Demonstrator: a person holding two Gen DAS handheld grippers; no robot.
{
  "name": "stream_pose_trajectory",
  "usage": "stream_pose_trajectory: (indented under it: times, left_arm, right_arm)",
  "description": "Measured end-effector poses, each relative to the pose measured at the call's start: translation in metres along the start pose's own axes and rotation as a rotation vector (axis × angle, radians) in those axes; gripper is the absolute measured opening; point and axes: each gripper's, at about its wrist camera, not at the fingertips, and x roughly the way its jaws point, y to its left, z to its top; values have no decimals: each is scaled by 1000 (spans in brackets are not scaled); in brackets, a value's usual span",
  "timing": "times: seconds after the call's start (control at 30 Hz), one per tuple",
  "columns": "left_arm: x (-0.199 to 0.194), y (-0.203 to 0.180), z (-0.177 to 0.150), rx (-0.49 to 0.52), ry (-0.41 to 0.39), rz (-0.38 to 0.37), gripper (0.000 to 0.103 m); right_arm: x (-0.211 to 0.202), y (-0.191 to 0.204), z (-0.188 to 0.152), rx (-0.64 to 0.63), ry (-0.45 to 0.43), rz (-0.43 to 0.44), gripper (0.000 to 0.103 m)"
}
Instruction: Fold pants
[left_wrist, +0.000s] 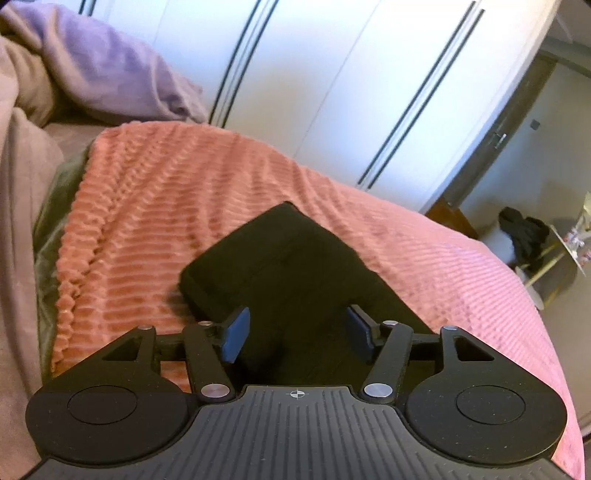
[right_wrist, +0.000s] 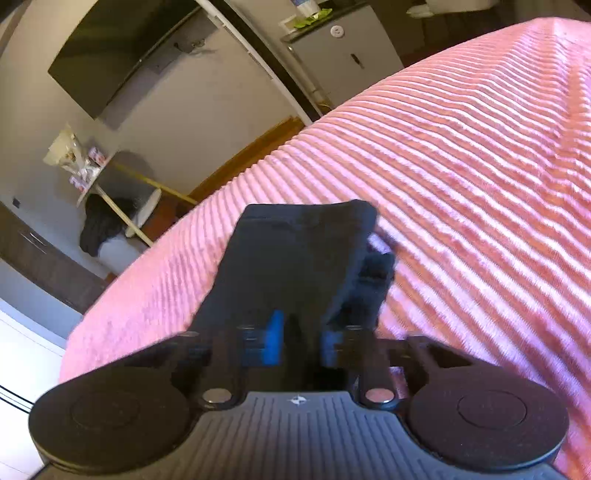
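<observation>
The black pants (left_wrist: 284, 266) lie folded into a thick rectangle on the pink ribbed bedspread (left_wrist: 166, 206). My left gripper (left_wrist: 297, 334) is open, its blue pads (left_wrist: 236, 334) wide apart over the near end of the pants, holding nothing. In the right wrist view the pants (right_wrist: 291, 258) rise from between the blue pads (right_wrist: 275, 341). My right gripper (right_wrist: 299, 341) is shut on the near edge of the pants, and a layer hangs to its right. The view is blurred.
The bedspread (right_wrist: 461, 166) covers the bed. A purple pillow (left_wrist: 107, 70) and a beige duvet (left_wrist: 22, 184) lie at the far left. White wardrobe doors (left_wrist: 332, 92) stand behind. A small round table (right_wrist: 122, 192) with dark clothes (right_wrist: 99, 225) stands off the bed.
</observation>
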Motion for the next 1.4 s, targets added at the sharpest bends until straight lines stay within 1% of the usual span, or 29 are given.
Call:
stream_pose_trajectory:
  times: [0.03,0.07,0.1,0.13,0.17,0.2,0.23,0.27,0.3,0.37,0.4,0.47,0.53,0.57,0.6,0.63,0.67,0.73,0.8,0.9,0.97,1.03,1.1,1.17,1.23,1.27,1.33,1.37,1.4]
  left_arm:
    - [-2,-3,-2,11,-4,-3,64]
    - [-2,-8,-3,30,-11,-1,68]
    - [-4,-11,-5,43,-14,0,72]
    - [-4,-16,-9,60,-16,1,74]
    - [-3,-22,-11,76,-15,6,76]
    - [-1,-27,-13,89,-8,16,77]
    - [2,-31,-16,103,-1,23,77]
    - [5,-34,-18,117,3,28,80]
    - [7,-37,-20,133,3,34,84]
    - [14,-41,-25,172,0,46,87]
    - [18,-45,-27,198,5,56,87]
    - [28,-48,-31,233,26,73,87]
    - [39,-49,-36,245,57,85,87]
    - [44,-48,-39,235,73,86,87]
    - [47,-47,-43,224,80,80,87]
    - [50,-46,-46,212,85,80,88]
    - [52,-46,-51,201,90,92,88]
    - [56,-46,-58,198,110,113,88]
    - [57,-47,-60,198,122,124,88]
    - [56,-45,-64,180,134,112,90]
    - [58,-42,-63,166,141,107,91]
    - [61,-40,-65,157,143,104,93]
    - [63,-39,-65,152,148,100,94]
    - [66,-39,-65,154,154,96,95]
    - [66,-41,-65,157,155,95,96]
    - [67,-40,-65,156,156,93,96]
    - [66,-38,-64,146,150,86,96]
    - [66,-37,-64,140,148,83,96]
    - [67,-37,-64,139,150,84,96]
  right_arm:
    - [-3,2,2,-13,-12,17,4]
    - [-10,5,1,-41,-33,28,4]
    - [-13,8,0,-73,-50,7,4]
    - [-15,14,-2,-123,-63,-60,4]
    - [-11,23,-7,-202,-66,-200,6]
    - [-5,28,-10,-251,-61,-316,17]
    - [-4,30,-12,-260,-69,-387,23]
    - [-7,33,-13,-248,-92,-415,29]
    - [-13,37,-14,-240,-113,-405,29]
    - [-24,58,-21,-282,-148,-347,29]
    - [-29,75,-28,-330,-152,-300,29]
    - [-38,115,-49,-439,-128,-164,29]
    - [-42,165,-84,-576,-46,32,31]
    - [-43,186,-103,-640,5,119,34]
    - [-42,215,-132,-728,82,232,39]
    - [-41,236,-155,-794,143,305,41]
    - [-39,263,-188,-871,216,389,42]
    - [-35,306,-245,-972,318,496,42]
    - [-31,344,-295,-1052,377,564,42]
    - [-23,394,-355,-1142,437,625,42]
    - [-14,419,-382,-1175,463,621,42]
    - [-1,439,-404,-1229,483,600,42]
    - [4,448,-422,-1279,479,584,42]
    - [8,450,-429,-1302,508,574,42]
    - [14,455,-437,-1322,525,573,36]
    - [16,457,-445,-1333,530,572,31]
    - [15,462,-445,-1331,555,588,17]
    - [13,464,-447,-1341,554,588,11]
    - [10,465,-451,-1374,529,582,9]
